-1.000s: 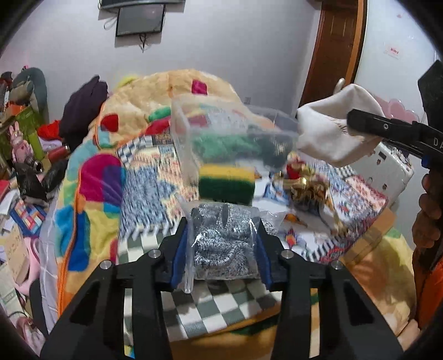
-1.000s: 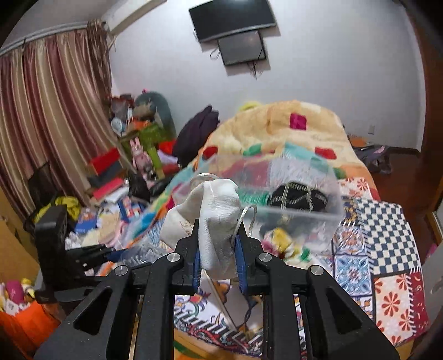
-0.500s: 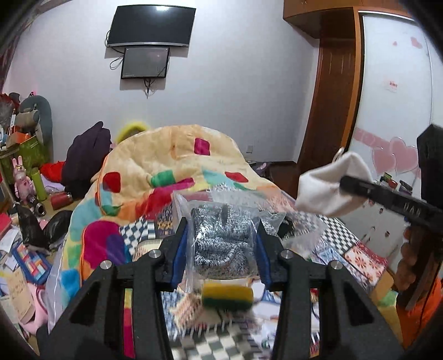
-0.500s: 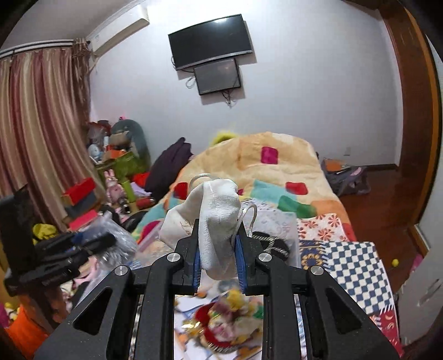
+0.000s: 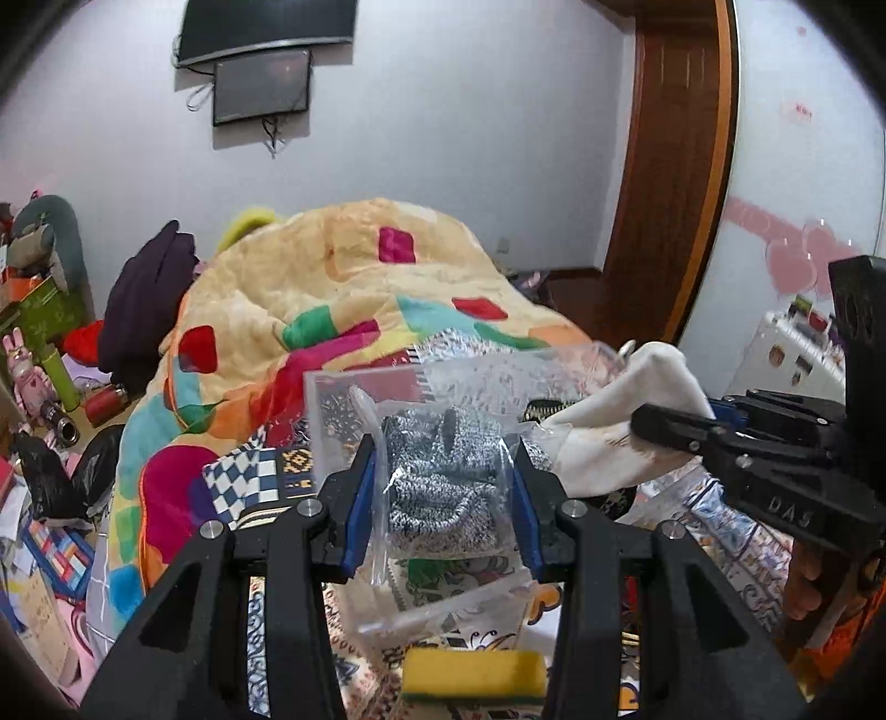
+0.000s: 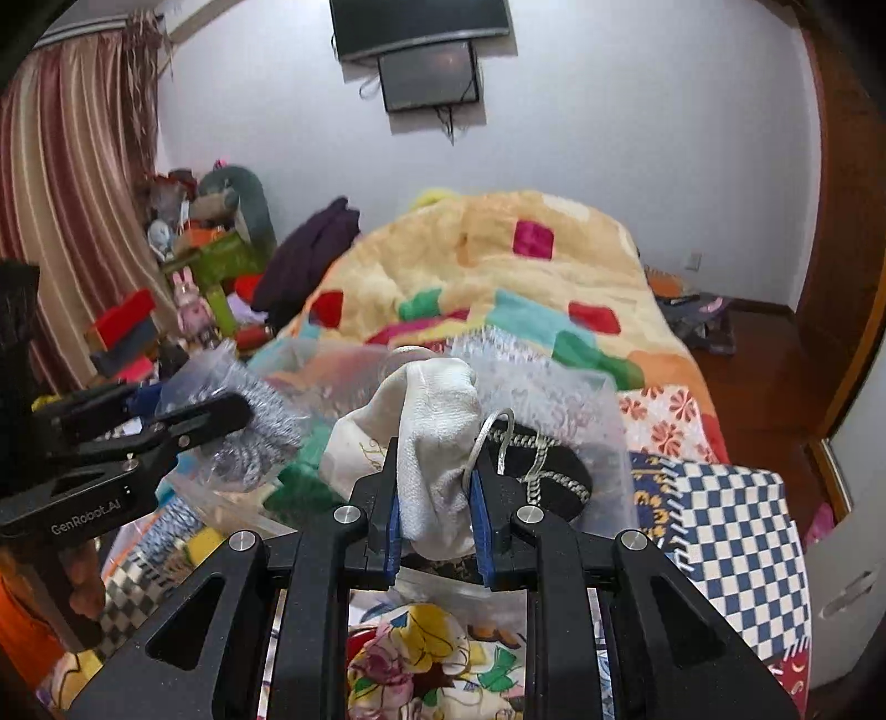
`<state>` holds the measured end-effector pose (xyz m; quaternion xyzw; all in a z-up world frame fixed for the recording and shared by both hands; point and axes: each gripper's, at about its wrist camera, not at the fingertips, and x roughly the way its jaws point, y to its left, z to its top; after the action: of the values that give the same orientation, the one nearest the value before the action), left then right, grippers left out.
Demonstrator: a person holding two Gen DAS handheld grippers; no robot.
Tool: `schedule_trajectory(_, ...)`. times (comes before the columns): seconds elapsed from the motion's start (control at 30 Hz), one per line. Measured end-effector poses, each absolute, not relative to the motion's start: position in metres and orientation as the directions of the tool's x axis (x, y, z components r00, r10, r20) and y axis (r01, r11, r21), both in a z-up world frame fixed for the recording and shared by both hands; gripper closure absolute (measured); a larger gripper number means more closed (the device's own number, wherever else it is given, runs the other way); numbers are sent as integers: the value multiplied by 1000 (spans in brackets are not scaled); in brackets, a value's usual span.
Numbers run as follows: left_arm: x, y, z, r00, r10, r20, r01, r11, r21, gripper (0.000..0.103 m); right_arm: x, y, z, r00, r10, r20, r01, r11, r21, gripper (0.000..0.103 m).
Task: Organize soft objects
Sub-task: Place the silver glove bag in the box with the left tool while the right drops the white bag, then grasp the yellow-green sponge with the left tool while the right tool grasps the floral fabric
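Left gripper (image 5: pixel 443 493) clamped on bagged steel wool (image 5: pixel 437 487), right gripper (image 6: pixel 434 509) pinching white cloth (image 6: pixel 437 432), both above clear bin (image 5: pixel 354 421).

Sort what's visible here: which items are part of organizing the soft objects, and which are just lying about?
Job:
- bagged scrubber in left hand-held gripper
- white cloth in right hand-held gripper
- clear bin
- sponge

Lying about:
- blanket
- TV
- curtain
- purple garment
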<state>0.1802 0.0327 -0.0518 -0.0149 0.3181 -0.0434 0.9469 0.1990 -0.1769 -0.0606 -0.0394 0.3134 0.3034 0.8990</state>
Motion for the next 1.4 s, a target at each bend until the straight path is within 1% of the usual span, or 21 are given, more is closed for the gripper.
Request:
schedule_trajectory(0.17, 194, 23, -68, 764, -87, -640, 93, 995, -25, 60, 205, -176, -72, 599, 499, -626, -568, 816, 108, 84)
schedule_trajectory(0.27, 196, 19, -71, 754, -92, -650, 105, 994, -19, 60, 206, -176, -71, 599, 486, -636, -563, 821, 96, 80)
schedule_trajectory(0.33, 196, 17, -72, 751, -88, -654, 108, 994, -9, 59, 204, -178, -71, 603, 469, -645, -558, 826, 79, 71)
schedule_trajectory(0.4, 194, 17, -71, 751, -87, -654, 111, 994, -5, 53, 203, -180, -70, 611, 456, -646, -549, 833, 68, 55)
schedule_trajectory(0.47, 191, 18, -67, 758, -88, -646, 108, 994, -10, 49, 203, -182, -68, 622, 451, -641, -541, 838, 64, 49)
schedule_trajectory(0.57, 183, 18, -59, 772, -89, -629, 105, 994, -12, 42, 197, -190, -60, 638, 445, -628, -529, 846, 63, 47)
schedule_trajectory(0.67, 172, 21, -47, 794, -94, -601, 103, 995, -20, 35, 188, -201, -47, 665, 446, -599, -514, 855, 66, 34)
schedule_trajectory(0.7, 166, 22, -42, 803, -99, -588, 104, 994, -26, 32, 184, -205, -42, 677, 449, -583, -511, 857, 67, 32)
schedule_trajectory(0.73, 162, 23, -39, 809, -101, -579, 103, 994, -30, 30, 178, -210, -37, 686, 454, -568, -512, 857, 68, 31)
schedule_trajectory(0.83, 145, 26, -30, 830, -93, -550, 91, 995, -30, 18, 168, -216, -29, 692, 467, -550, -517, 853, 72, 31)
schedule_trajectory(0.87, 140, 26, -28, 836, -84, -543, 85, 996, -24, 16, 163, -218, -29, 687, 477, -548, -524, 848, 81, 31)
schedule_trajectory(0.93, 132, 26, -27, 840, -78, -536, 80, 997, -19, 9, 159, -219, -31, 676, 488, -552, -532, 841, 92, 31)
schedule_trajectory(1.0, 124, 26, -29, 839, -74, -540, 76, 997, -18, 5, 154, -219, -38, 659, 492, -569, -539, 837, 99, 31)
schedule_trajectory(1.17, 110, 24, -44, 814, -72, -576, 84, 996, -5, 5, 148, -215, -65, 610, 486, -626, -541, 833, 119, 31)
schedule_trajectory(1.33, 105, 23, -72, 764, -78, -641, 89, 996, -16, 5, 150, -207, -90, 530, 504, -682, -554, 815, 172, 31)
schedule_trajectory(1.37, 103, 23, -77, 756, -77, -650, 88, 996, -15, 5, 152, -205, -95, 507, 515, -691, -559, 807, 191, 31)
schedule_trajectory(1.4, 103, 23, -83, 746, -76, -661, 88, 996, -16, 5, 152, -205, -97, 500, 517, -695, -558, 806, 198, 33)
